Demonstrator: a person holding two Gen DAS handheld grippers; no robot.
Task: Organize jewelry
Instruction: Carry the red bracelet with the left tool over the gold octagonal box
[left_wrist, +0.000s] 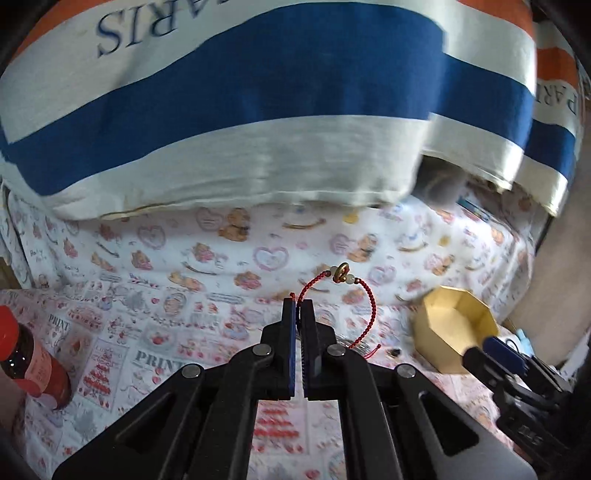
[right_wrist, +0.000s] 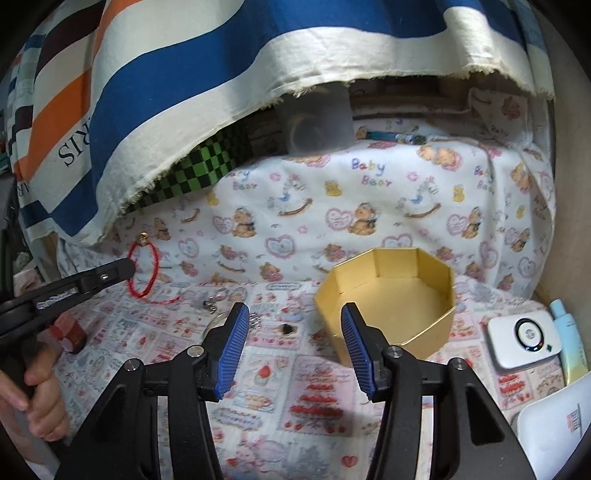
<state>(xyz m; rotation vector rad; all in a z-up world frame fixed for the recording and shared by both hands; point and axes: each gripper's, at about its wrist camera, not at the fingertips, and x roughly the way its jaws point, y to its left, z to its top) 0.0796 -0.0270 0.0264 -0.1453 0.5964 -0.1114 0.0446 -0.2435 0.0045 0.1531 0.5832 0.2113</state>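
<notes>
Between the closed left tongs hangs the red braided cord bracelet, its bead-and-gold charm uppermost, lifted above the printed cloth. The gold cardboard octagonal box lies to its right, nearer the right tongs, which gape wide, empty.

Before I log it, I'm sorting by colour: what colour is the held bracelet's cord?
Red braided cord bracelet; left wrist view.
</notes>
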